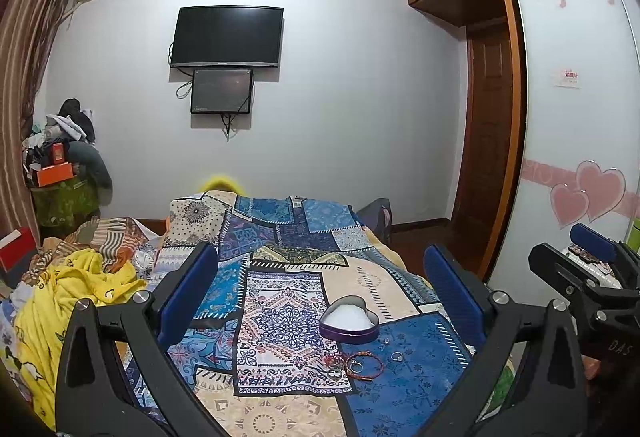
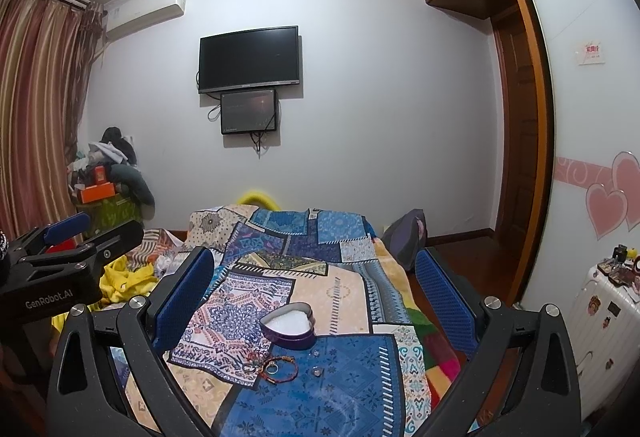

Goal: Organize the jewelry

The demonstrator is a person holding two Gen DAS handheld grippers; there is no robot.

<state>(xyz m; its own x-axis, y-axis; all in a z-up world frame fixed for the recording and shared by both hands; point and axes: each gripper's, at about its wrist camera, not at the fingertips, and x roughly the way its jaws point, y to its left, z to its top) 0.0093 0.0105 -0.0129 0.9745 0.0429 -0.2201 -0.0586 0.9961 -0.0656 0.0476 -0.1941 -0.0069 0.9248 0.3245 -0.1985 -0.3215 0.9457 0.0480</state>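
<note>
Both tools held high and level over the bed, side by side, neither touching anything — a posture that reads as surveying before a first reach. Left gripper (image 1: 320,293) spread wide, blue pads far apart with nothing between them; right gripper (image 2: 314,291) likewise released and empty. Jewelry laid out on the patchwork bedspread (image 1: 420,389), on and near a dark blue panel near the bed's near end, probably chosen as a flat, uncluttered patch where small pieces stay put and show up. Heart-shaped box (image 2: 289,326) sitting open, lid absent from view, white lining facing up — evidently the intended home for the pieces, set just beyond them so each can be lifted and dropped in with a short forward move. Red beaded bracelet (image 2: 280,369) lying just in front of the box with a ring (image 2: 273,368) resting inside its loop; another small ring (image 2: 317,370) apart to the right; a tangle of further bracelets or bangles (image 1: 336,367) touching the red one on its left, too small to separate. Nothing yet in the box, so sorting judged barely begun. Thin rings on soft cloth likely awkward to pinch.
</note>
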